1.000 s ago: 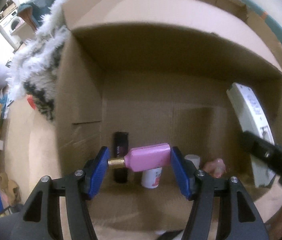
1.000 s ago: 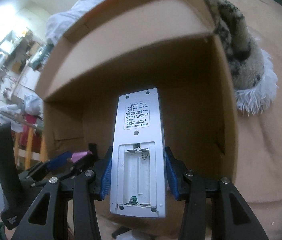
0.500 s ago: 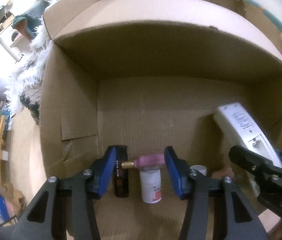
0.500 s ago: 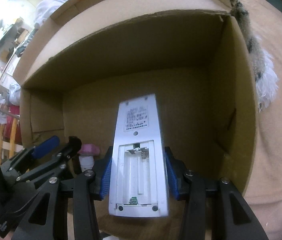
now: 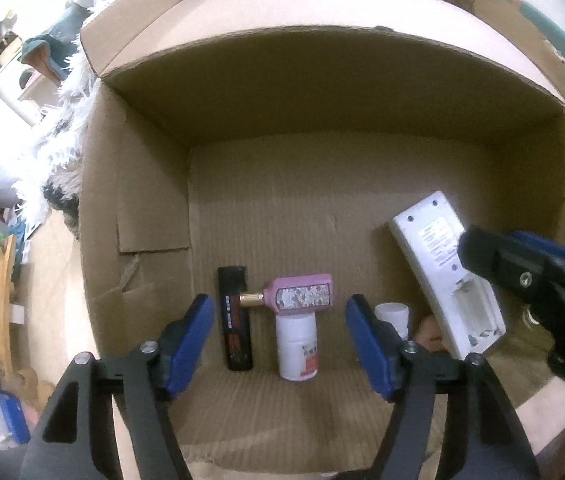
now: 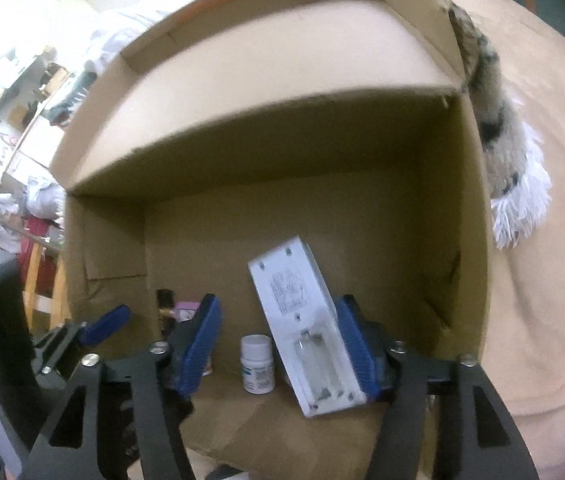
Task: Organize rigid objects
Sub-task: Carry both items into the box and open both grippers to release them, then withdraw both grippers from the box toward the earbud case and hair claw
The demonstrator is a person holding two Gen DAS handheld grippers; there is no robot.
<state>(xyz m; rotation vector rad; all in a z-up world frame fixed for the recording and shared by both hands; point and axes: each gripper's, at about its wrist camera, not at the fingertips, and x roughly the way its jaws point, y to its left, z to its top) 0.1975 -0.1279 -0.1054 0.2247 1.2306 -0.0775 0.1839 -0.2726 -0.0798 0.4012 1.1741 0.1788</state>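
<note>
I look into an open cardboard box (image 5: 266, 208). My left gripper (image 5: 280, 336) is open and empty. Just past it the pink bottle with a gold cap (image 5: 302, 294) lies across the top of a white pill bottle (image 5: 297, 350), beside a black lighter (image 5: 235, 316). My right gripper (image 6: 278, 346) is open. The white remote (image 6: 309, 328), its battery bay uncovered, is tilted between the pads and lies against the right pad (image 6: 356, 350). The remote (image 5: 444, 264) and right gripper also show at the right of the left wrist view. A second white pill bottle (image 6: 257, 364) stands between the right gripper's fingers.
A fluffy white and dark cloth lies against the box's outside at the left (image 5: 62, 152) and shows at the right of the right wrist view (image 6: 510, 168). The box (image 6: 282, 220) rests on a tan surface (image 6: 542, 320). Its flaps stand up around the opening. A cluttered room lies beyond.
My left gripper opened and let go of the pink bottle, which now lies on the pill bottle. My right gripper moved deeper into the box and opened, and the remote tilted over.
</note>
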